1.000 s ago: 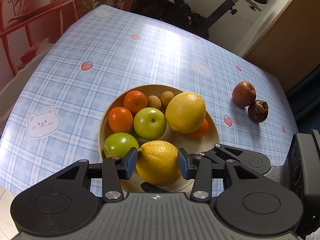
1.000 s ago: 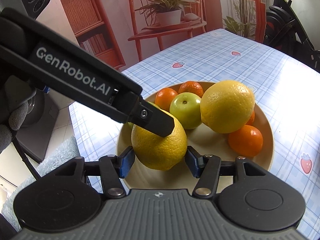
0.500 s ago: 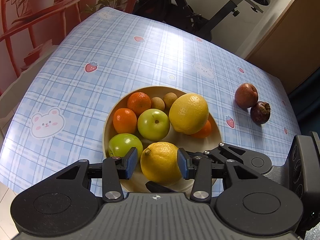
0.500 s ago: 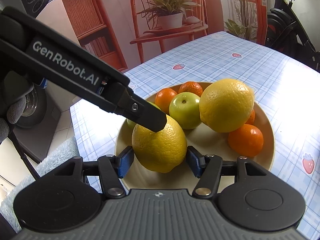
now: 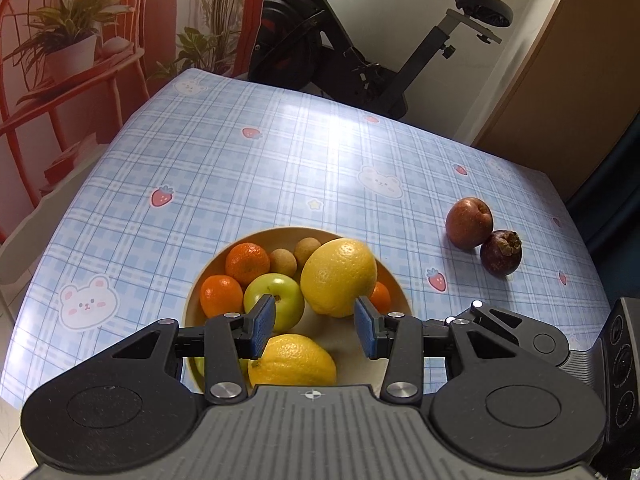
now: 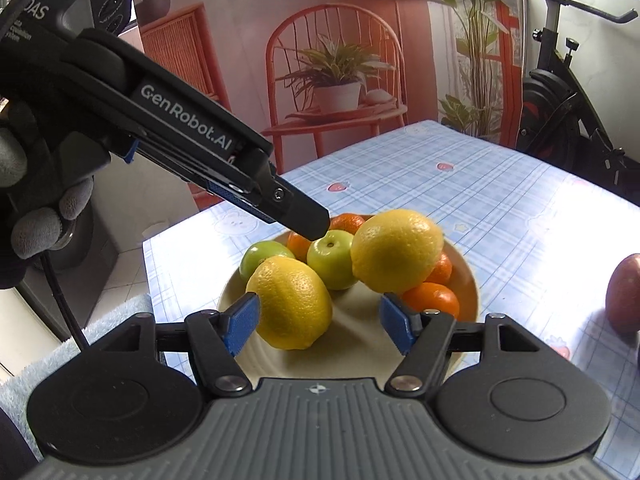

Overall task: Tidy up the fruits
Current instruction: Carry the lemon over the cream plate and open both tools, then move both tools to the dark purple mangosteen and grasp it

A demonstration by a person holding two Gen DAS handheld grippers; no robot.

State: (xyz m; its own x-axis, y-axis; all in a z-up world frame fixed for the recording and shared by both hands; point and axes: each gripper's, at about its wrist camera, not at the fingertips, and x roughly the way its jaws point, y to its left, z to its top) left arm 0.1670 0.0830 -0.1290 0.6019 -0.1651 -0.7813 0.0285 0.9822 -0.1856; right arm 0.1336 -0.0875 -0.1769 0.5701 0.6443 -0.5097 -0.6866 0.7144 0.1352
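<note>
On the checked tablecloth (image 5: pixel 280 168) a tan bowl (image 5: pixel 196 300) sits at the table's near edge, holding the sorted fruit. In the left wrist view, two oranges (image 5: pixel 247 262) lie at ten o'clock in the bowl, a green apple (image 5: pixel 280 300) at the centre, two small brown fruits (image 5: pixel 283 261) at twelve, a large lemon (image 5: pixel 338 276) at two, and a second lemon (image 5: pixel 292 360) at six. The left gripper (image 5: pixel 315 330) hangs above the bowl with its jaws apart and nothing pressed between the blue pads; the near lemon lies below them, untouched. Out on the cloth at three o'clock from the bowl, a red apple (image 5: pixel 469 222) and a dark mangosteen (image 5: pixel 501 252) sit touching each other. In the right wrist view, the right gripper (image 6: pixel 318 324) has just been opening its jaws: the near lemon rests in the bowl beside the left pad, the right pad well clear of it, so the fruit lies loose
</note>
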